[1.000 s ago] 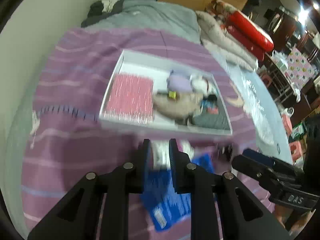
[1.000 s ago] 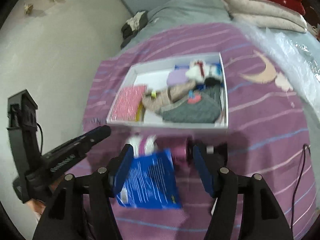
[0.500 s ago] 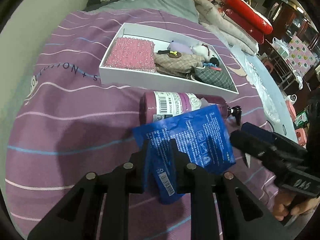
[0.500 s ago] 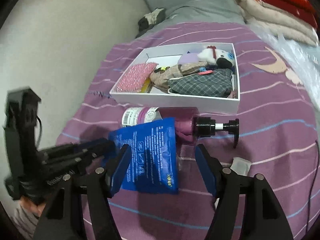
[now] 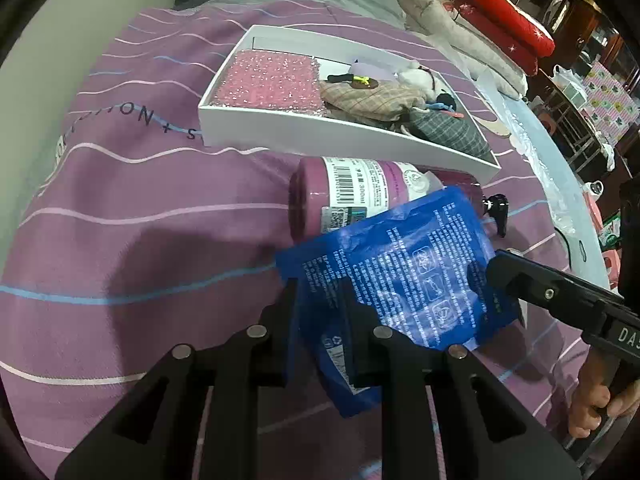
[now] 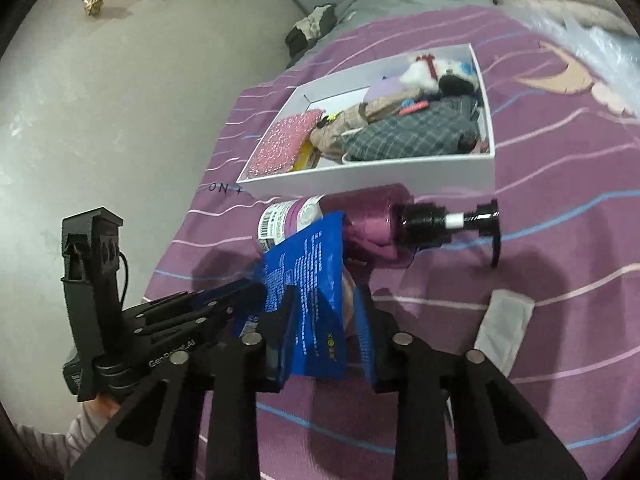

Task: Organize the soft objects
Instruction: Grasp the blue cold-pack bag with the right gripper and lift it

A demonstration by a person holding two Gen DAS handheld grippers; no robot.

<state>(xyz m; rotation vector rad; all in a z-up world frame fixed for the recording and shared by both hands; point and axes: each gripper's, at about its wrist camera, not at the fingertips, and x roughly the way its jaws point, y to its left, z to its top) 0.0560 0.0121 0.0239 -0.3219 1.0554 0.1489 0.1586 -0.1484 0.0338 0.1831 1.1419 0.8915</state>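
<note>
A blue plastic pouch [image 5: 408, 272] hangs just above the purple bedspread, resting partly against a purple pump bottle [image 5: 320, 196]. My left gripper [image 5: 320, 292] is shut on the pouch's near corner. In the right wrist view the pouch [image 6: 308, 264] stands buckled into a ridge between the fingers of my right gripper [image 6: 326, 304]. Its jaws are closing and pinch the pouch's other edge. Behind the bottle [image 6: 368, 216] stands a white box [image 6: 380, 176] holding a pink sparkly pad [image 5: 268, 80], plaid cloths [image 5: 448, 132] and a small plush [image 6: 424, 72].
A small white packet [image 6: 504, 320] lies on the bedspread right of my right gripper. A pale wall [image 6: 120, 120] runs along the bed's left side. Pillows and red bolsters [image 5: 508, 28] are piled at the bed's far end. A person's hand [image 5: 592, 404] holds the right gripper.
Both grippers have sunk toward the bed with the pouch. The right jaws, wide before, have narrowed onto the pouch, which has buckled from flat into a ridge.
</note>
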